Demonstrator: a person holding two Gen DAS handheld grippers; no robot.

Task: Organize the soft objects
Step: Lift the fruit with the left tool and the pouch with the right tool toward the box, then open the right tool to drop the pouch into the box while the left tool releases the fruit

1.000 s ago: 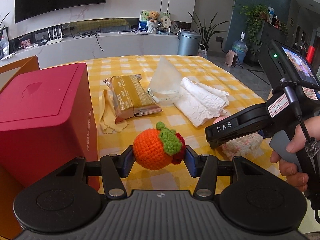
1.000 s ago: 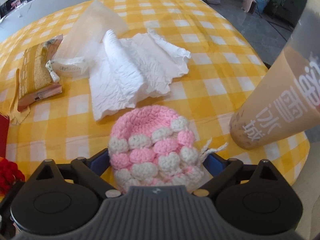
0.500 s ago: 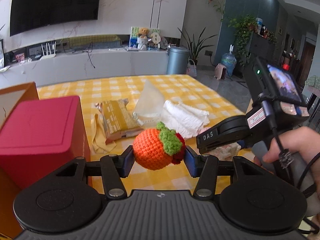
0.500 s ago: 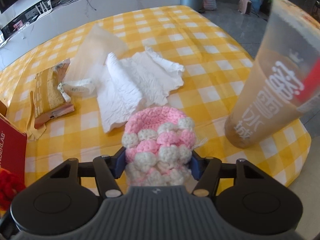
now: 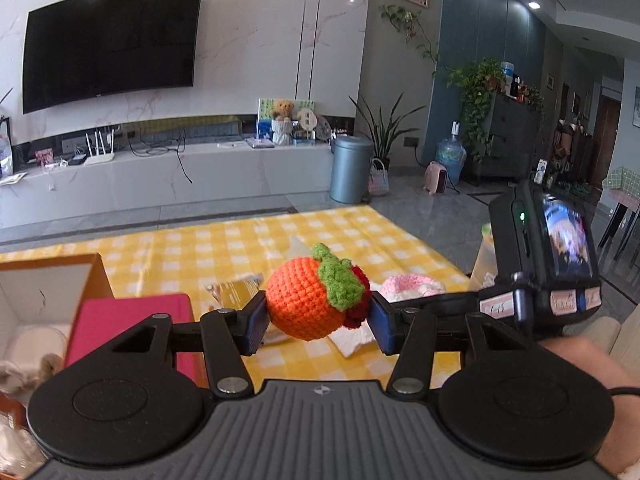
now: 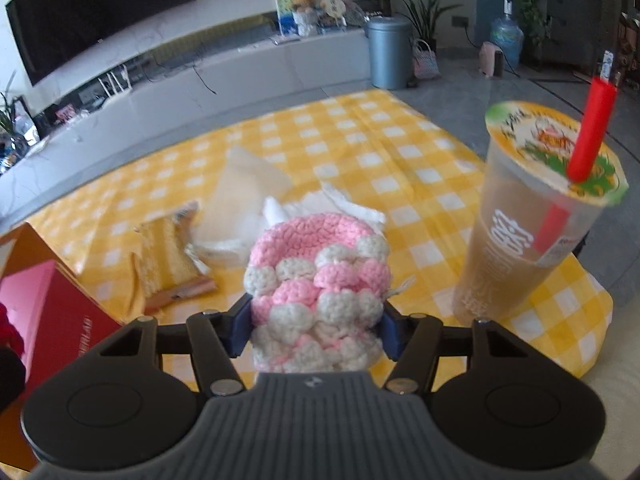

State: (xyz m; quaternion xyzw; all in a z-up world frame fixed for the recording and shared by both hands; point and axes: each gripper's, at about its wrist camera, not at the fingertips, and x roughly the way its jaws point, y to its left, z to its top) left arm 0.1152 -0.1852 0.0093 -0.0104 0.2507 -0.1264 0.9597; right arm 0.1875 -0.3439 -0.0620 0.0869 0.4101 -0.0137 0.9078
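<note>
Above the yellow checked tablecloth (image 6: 404,148), two grippers each carry one crocheted toy. The left gripper (image 5: 318,320) has its jaws pinching an orange crocheted fruit (image 5: 304,304) with a green leaf and a red part half hidden behind it. The right gripper (image 6: 316,328) has its jaws pinching a pink-and-white crocheted pouch (image 6: 320,280), lifted off the cloth. On the cloth lie one snack packet (image 6: 168,256), blurred so its print cannot be read, one crumpled white cloth (image 6: 340,212) and one clear plastic bag (image 6: 240,188). One milk tea cup (image 6: 532,224) with a red straw stands at the right; its white characters are blurred. One red box (image 6: 52,312) at the left is cut off, its lettering only partly readable.
</note>
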